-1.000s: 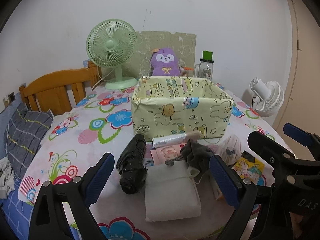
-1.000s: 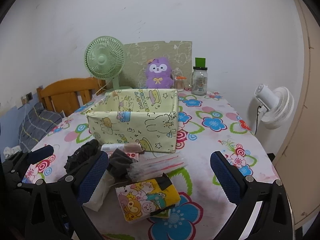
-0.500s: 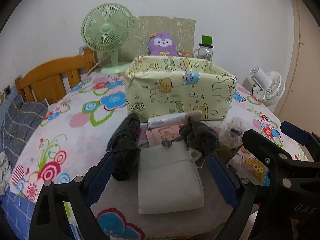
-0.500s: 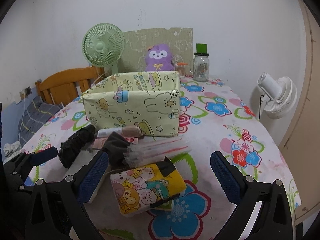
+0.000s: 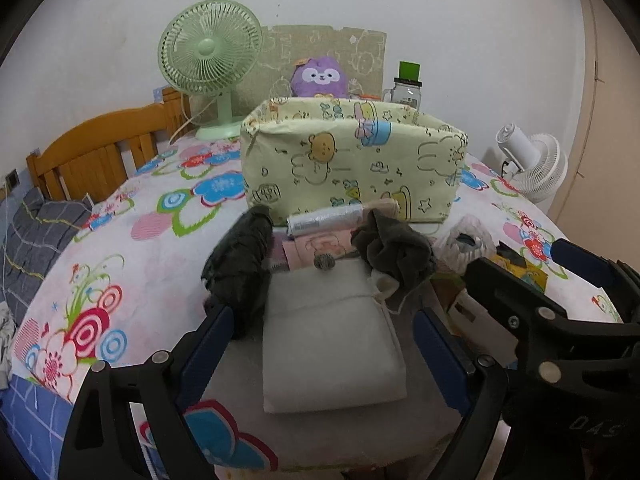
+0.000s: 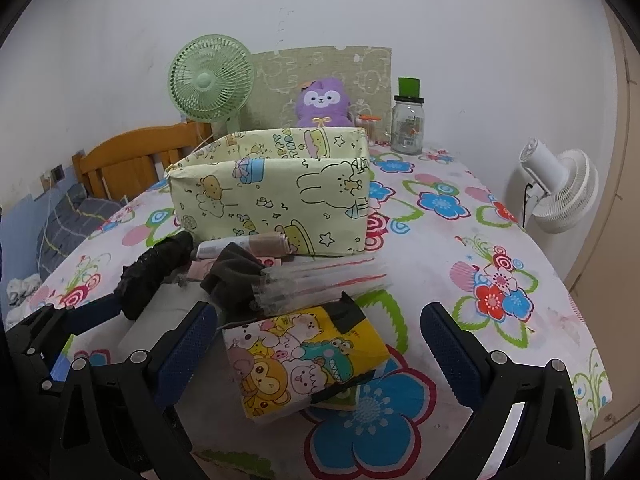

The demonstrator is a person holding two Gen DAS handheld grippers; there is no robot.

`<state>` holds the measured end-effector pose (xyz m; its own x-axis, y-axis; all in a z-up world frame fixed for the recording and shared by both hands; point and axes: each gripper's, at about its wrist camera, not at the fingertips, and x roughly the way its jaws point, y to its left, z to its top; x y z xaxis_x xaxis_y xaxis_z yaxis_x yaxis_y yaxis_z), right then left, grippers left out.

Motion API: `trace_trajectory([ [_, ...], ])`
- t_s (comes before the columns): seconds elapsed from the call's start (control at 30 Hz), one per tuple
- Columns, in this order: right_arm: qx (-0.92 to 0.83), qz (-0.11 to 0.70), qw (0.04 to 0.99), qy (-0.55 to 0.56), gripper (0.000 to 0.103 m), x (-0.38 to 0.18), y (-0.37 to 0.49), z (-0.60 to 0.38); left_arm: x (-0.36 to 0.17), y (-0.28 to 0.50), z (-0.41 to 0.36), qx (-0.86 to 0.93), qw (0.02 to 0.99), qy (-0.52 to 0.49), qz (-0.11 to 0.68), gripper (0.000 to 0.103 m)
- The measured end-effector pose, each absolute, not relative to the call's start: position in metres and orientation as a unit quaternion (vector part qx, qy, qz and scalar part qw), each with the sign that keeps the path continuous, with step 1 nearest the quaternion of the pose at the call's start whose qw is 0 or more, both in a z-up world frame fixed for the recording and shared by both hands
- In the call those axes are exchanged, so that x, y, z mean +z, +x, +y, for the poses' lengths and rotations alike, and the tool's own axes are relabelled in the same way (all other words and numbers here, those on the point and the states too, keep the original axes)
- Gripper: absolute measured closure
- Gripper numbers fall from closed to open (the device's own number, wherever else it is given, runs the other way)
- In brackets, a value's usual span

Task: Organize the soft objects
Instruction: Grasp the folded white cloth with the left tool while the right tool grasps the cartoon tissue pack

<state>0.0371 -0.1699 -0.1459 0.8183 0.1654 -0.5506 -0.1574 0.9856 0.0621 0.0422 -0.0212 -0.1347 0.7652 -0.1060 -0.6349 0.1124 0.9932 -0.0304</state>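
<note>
A pile of soft things lies in front of a yellow cartoon-print box (image 5: 352, 164) on the flowered table. My left gripper (image 5: 322, 344) is open just above a white padded pack (image 5: 332, 360), with a finger on each side and no contact. To its left lies a black bundle (image 5: 240, 268). Behind the pack are a dark grey cloth (image 5: 394, 248), a silver roll (image 5: 324, 218) and a pink pouch (image 5: 320, 246). My right gripper (image 6: 318, 344) is open, straddling a cartoon tissue pack (image 6: 304, 360). Clear plastic sleeves (image 6: 324, 284) lie behind that pack.
A green fan (image 5: 210, 52), a purple plush (image 5: 320, 78) and a glass jar (image 6: 407, 128) stand behind the box. A white fan (image 6: 560, 192) stands off the table's right edge. A wooden chair (image 5: 96, 152) is at the left. Bare tablecloth (image 6: 480, 240) spreads to the right.
Both grippers have come down and nearer to the pile, so the items fill more of each view. The objects themselves lie where they were.
</note>
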Motion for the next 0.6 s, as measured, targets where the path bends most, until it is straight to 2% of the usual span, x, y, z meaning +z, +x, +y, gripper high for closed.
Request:
trace_trajectory([
  [0.17, 0.086, 0.294, 0.952, 0.006, 0.001, -0.151, 0.038, -0.168, -0.141, 0.041, -0.021, -0.057, 0.936, 0.000, 0.348, 0.011],
  [0.3, 0.088, 0.303, 0.949, 0.012, 0.007, -0.155, 0.041, -0.168, -0.144, 0.042, -0.021, -0.053, 0.937, 0.001, 0.345, 0.016],
  [0.6, 0.093, 0.322, 0.942, 0.022, 0.015, -0.166, 0.044, -0.165, -0.153, 0.047, -0.024, -0.054, 0.934, 0.003, 0.354, 0.018],
])
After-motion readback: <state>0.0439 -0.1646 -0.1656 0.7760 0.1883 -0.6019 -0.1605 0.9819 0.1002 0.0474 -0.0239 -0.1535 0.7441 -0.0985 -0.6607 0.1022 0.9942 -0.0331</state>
